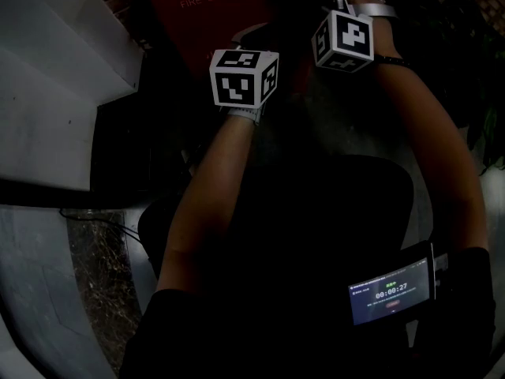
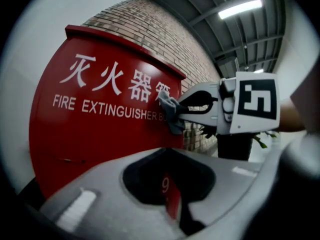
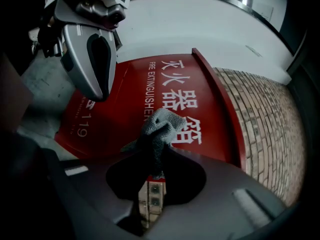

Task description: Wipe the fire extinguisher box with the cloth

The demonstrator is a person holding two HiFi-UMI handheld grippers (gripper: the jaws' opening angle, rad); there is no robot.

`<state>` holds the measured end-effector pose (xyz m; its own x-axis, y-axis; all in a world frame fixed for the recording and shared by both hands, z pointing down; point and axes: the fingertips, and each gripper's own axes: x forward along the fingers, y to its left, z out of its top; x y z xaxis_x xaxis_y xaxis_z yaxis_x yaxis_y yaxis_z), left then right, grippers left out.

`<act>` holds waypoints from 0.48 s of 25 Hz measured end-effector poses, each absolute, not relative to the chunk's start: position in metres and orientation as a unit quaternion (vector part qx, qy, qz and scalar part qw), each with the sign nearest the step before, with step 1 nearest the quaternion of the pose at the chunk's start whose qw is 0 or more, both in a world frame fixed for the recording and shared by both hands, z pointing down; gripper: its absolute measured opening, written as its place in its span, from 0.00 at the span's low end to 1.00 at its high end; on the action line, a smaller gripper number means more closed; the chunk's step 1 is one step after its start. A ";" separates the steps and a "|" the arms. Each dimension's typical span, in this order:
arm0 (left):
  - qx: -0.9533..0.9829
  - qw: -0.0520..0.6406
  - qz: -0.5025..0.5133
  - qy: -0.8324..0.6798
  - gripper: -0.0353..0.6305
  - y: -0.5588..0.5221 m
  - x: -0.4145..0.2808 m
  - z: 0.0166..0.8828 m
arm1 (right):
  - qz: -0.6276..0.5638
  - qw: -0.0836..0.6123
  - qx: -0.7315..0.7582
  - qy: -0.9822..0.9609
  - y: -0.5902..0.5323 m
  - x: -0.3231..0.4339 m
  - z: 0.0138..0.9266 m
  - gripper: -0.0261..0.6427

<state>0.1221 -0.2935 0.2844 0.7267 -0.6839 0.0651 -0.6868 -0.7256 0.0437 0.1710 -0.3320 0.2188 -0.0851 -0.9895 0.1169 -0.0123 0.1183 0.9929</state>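
The red fire extinguisher box stands against a brick wall. The grey cloth is bunched against its front by the white lettering, pinched in the fingers of the right gripper. The left gripper hangs near the box, fingers pressed together, holding nothing.

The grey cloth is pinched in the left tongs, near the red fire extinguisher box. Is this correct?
Not quite: the tongs are the wrong ones. The grey cloth is pinched in the right tongs, near the red fire extinguisher box, as the right gripper view shows. The left tongs hold nothing.
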 end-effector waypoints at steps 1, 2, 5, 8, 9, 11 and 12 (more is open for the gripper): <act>0.929 0.037 0.023 -0.368 0.06 -0.294 0.121 0.291 | -0.484 0.503 0.452 -0.556 -0.333 0.170 0.225 0.12; 0.929 0.041 0.023 -0.368 0.06 -0.295 0.120 0.297 | -0.482 0.503 0.451 -0.558 -0.333 0.168 0.231 0.12; 0.931 0.049 0.023 -0.362 0.06 -0.291 0.119 0.315 | -0.472 0.501 0.452 -0.568 -0.328 0.165 0.250 0.12; 0.933 0.054 0.023 -0.355 0.06 -0.284 0.122 0.330 | -0.461 0.507 0.450 -0.573 -0.320 0.169 0.273 0.12; 0.934 0.054 0.024 -0.352 0.06 -0.283 0.123 0.333 | -0.458 0.508 0.450 -0.574 -0.318 0.170 0.279 0.12; 0.935 0.056 0.025 -0.349 0.06 -0.285 0.123 0.339 | -0.454 0.510 0.452 -0.574 -0.318 0.171 0.292 0.12; 0.935 0.060 0.024 -0.348 0.06 -0.286 0.123 0.343 | -0.451 0.510 0.453 -0.576 -0.318 0.171 0.299 0.12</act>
